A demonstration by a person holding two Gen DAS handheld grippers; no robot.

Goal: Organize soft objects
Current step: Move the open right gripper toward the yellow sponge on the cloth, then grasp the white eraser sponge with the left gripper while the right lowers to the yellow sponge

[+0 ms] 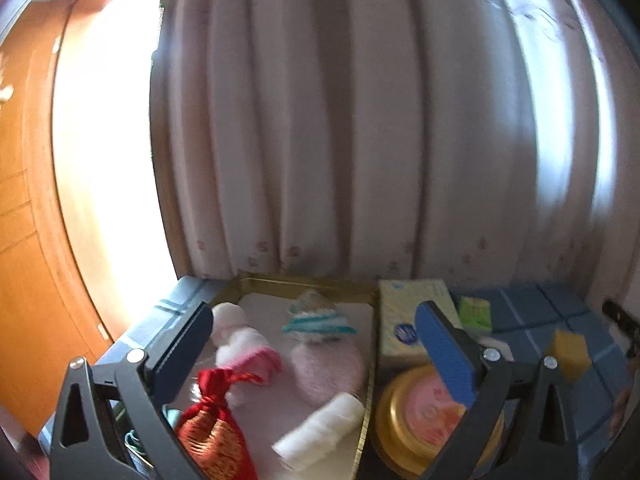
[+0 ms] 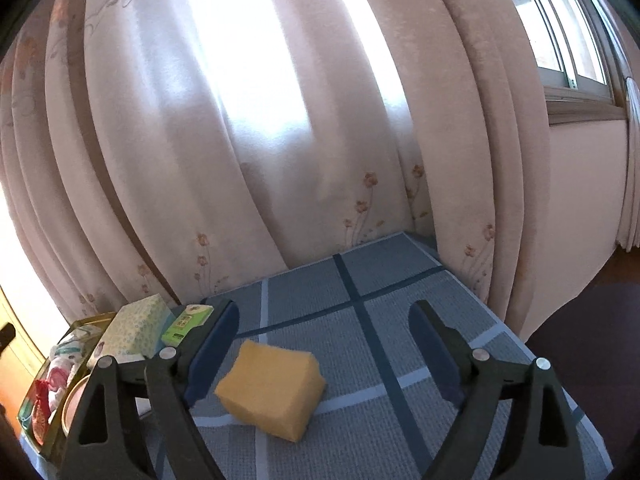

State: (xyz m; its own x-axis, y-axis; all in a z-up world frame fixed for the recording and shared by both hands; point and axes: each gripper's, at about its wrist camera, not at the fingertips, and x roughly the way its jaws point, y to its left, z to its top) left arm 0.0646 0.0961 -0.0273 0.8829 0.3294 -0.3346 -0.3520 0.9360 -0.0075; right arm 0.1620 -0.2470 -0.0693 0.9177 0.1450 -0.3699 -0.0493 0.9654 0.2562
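Your gold tray [image 1: 362,432] already holds the red pouch [image 1: 214,428], pink plush [image 1: 328,372] and white roll [image 1: 320,432]. The yellow sponge [image 2: 272,390] remains outside, on the blue checked cloth [image 2: 400,292], between your right gripper's [image 2: 326,354] wide, empty jaws. Left gripper [image 1: 316,348] open, empty. Curtained window behind
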